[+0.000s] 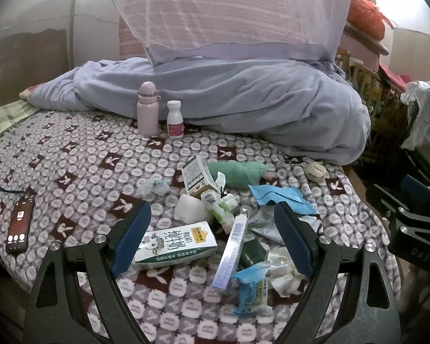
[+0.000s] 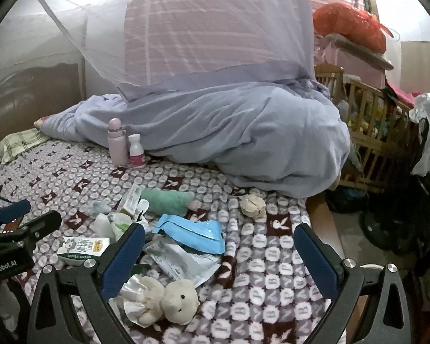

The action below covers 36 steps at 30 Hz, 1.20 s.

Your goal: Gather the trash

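Note:
Trash lies in a heap on the patterned bedspread [image 1: 71, 154]. My left gripper [image 1: 212, 218] hangs open above a green-and-white milk carton [image 1: 176, 243], a long thin box [image 1: 232, 253], a blue snack packet [image 1: 250, 291] and crumpled tissues [image 1: 283, 269]. Farther back lie a second carton [image 1: 196, 176] and a blue wrapper [image 1: 281, 197]. My right gripper [image 2: 219, 240] is open over the blue wrapper [image 2: 192, 233], white paper wrappers [image 2: 183, 261] and a small cream teddy bear [image 2: 175, 301]. A paper ball [image 2: 252, 205] sits apart to the right.
A pink bottle [image 1: 147, 109] and a white pill bottle [image 1: 175, 119] stand by the bunched lilac duvet [image 1: 243, 97]. A green plush toy [image 1: 240, 172] lies behind the heap. A phone [image 1: 20, 225] rests at the left. A wooden crib [image 2: 367, 114] stands beyond the bed's right edge.

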{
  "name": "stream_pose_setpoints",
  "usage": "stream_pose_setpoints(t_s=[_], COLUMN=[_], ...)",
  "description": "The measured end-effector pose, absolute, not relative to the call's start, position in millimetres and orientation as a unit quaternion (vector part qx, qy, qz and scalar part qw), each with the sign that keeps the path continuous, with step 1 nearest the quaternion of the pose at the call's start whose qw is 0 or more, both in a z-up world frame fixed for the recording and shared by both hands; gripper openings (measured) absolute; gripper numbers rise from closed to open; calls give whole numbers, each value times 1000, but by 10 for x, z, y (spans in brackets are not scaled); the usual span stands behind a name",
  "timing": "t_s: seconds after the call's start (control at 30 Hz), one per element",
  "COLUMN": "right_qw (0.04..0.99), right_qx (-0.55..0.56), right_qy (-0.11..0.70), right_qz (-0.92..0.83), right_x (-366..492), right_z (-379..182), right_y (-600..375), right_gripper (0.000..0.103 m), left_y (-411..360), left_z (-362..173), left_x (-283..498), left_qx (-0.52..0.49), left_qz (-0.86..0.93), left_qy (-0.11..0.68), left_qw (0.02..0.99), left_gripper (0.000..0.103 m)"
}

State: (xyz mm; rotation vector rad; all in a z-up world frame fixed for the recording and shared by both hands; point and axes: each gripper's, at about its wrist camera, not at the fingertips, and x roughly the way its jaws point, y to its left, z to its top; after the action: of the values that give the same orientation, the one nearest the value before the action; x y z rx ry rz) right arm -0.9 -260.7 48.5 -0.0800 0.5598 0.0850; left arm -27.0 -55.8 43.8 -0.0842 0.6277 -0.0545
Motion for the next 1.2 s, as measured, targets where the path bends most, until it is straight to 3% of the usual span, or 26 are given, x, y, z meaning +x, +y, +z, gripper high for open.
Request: stream_pose_setpoints(t_s=[1.2], right_qw=[953], right_qx=[-49], right_qy=[292], right_qz=[56], right_x=[62], right_z=[424], right_y=[-2513], right_gripper=[103], left_y=[-351], left_z=[317], left_x=[-182], left_qx=[-46], left_qz=[-10], left_qy=[316], left_qw=[948], left_gripper=[87])
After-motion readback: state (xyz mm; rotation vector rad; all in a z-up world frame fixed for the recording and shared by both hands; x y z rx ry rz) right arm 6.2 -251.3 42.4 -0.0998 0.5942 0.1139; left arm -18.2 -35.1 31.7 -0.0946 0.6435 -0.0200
